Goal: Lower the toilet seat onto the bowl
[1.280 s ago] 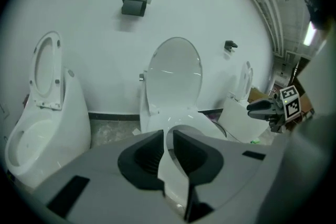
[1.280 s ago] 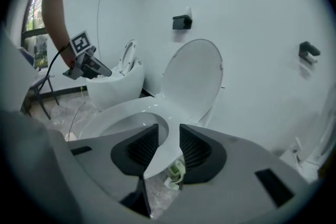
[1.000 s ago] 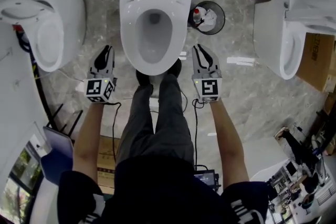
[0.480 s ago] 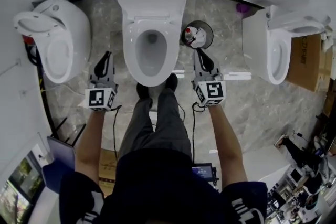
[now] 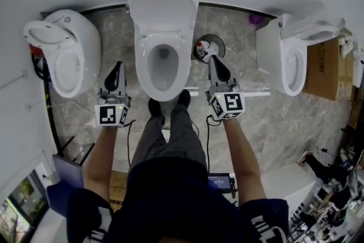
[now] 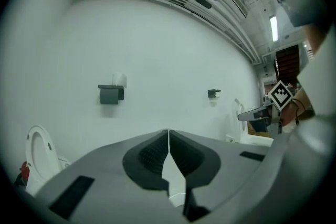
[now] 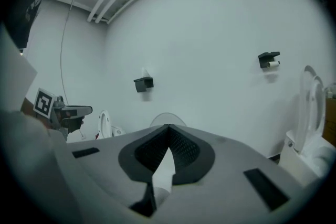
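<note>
The toilet seat (image 5: 141,65) on the middle toilet looks like it's already lying flat on the bowl (image 5: 163,72). Only the lid (image 5: 164,4) is standing up against the wall. It's hard to be totally sure from straight overhead, but the ring sits snug round the rim, so the job reads as pretty much done, with nothing left but backing off.

The left gripper (image 5: 118,66) hangs just off the bowl's left side and the right gripper (image 5: 212,60) just off its right, neither touching the toilet. Both have just been closing their jaws, and now the tips meet with nothing between them.

A small bin (image 5: 209,47) sits right by the right gripper. There's a left toilet (image 5: 62,60) and a right toilet (image 5: 284,60) further out.
</note>
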